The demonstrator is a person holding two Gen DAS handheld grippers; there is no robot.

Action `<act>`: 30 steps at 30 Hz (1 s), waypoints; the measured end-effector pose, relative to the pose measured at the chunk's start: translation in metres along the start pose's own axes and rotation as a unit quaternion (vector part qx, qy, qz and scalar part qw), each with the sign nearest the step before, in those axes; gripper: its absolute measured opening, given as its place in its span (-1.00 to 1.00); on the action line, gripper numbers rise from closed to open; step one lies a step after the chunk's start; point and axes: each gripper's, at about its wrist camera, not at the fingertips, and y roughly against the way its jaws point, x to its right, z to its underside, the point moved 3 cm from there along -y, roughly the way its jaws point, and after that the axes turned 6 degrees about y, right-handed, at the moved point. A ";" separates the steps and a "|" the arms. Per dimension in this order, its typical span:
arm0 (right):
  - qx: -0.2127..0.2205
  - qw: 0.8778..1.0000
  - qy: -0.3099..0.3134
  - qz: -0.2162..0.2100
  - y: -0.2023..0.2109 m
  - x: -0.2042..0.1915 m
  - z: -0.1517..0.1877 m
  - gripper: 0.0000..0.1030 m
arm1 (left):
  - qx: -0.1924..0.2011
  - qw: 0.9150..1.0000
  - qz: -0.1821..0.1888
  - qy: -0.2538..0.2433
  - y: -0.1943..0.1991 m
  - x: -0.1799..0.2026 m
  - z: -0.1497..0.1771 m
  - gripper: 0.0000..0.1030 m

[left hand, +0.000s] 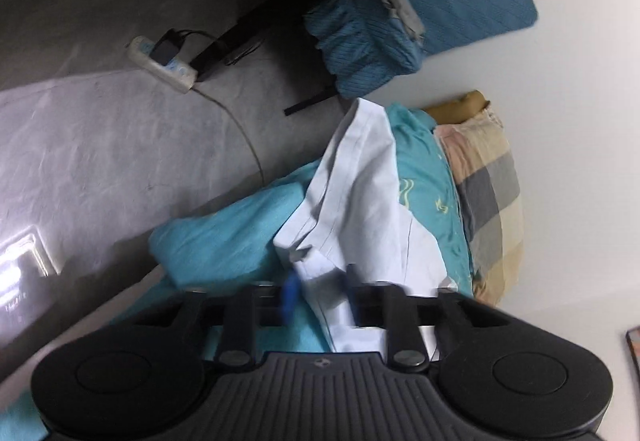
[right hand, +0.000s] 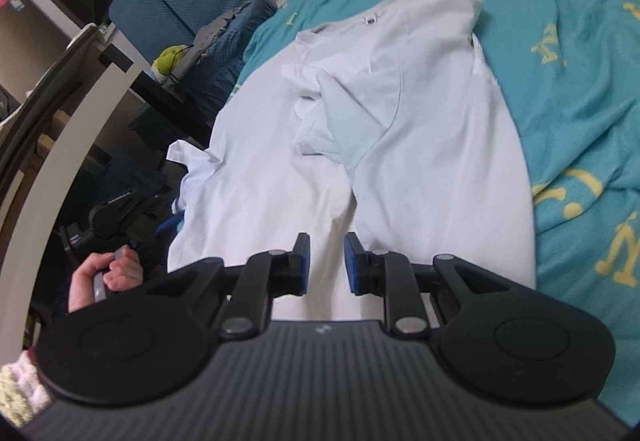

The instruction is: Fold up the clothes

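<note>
A white T-shirt [right hand: 400, 145] lies spread on the teal bedsheet [right hand: 580, 81], collar at the far end, with one sleeve folded in over the chest. My right gripper [right hand: 327, 261] hovers over the shirt's near hem, open, with nothing between its blue pads. In the left wrist view the white T-shirt [left hand: 360, 201] runs from the bed's edge back between the spread fingers of my left gripper [left hand: 320, 295]; the fingers [left hand: 290, 293] are blurred and stand well apart. The right wrist view shows the left gripper [right hand: 116, 209] and a hand [right hand: 108, 273] at the shirt's left edge.
A checked pillow [left hand: 488, 201] lies at the head of the bed by a white wall [left hand: 580, 121]. Blue cushions [left hand: 420, 21] sit on a chair beyond the bed. A power strip [left hand: 160, 61] and its cable lie on the grey floor. A desk edge [right hand: 60, 161] curves along the left.
</note>
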 end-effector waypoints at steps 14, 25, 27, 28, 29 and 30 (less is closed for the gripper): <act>0.004 0.999 -0.001 0.042 0.011 -0.001 -0.010 -0.57 | 0.095 0.943 -0.008 -0.319 0.051 0.129 0.043 -0.93; 0.039 0.997 -0.043 0.043 0.038 0.026 -0.021 -0.57 | 0.018 0.860 -0.022 -0.510 -0.029 0.214 0.201 -0.92; 0.047 0.996 -0.058 0.042 0.044 0.036 -0.022 -0.57 | 0.001 0.842 -0.023 -0.539 -0.046 0.226 0.232 -0.91; 0.049 0.996 -0.064 0.041 0.046 0.040 -0.022 -0.57 | -0.007 0.833 -0.024 -0.553 -0.054 0.231 0.248 -0.91; 0.050 0.995 -0.070 0.041 0.047 0.044 -0.021 -0.57 | -0.015 0.823 -0.025 -0.567 -0.062 0.237 0.264 -0.91; 0.053 0.995 -0.074 0.041 0.048 0.048 -0.022 -0.57 | -0.024 0.813 -0.025 -0.581 -0.071 0.243 0.279 -0.90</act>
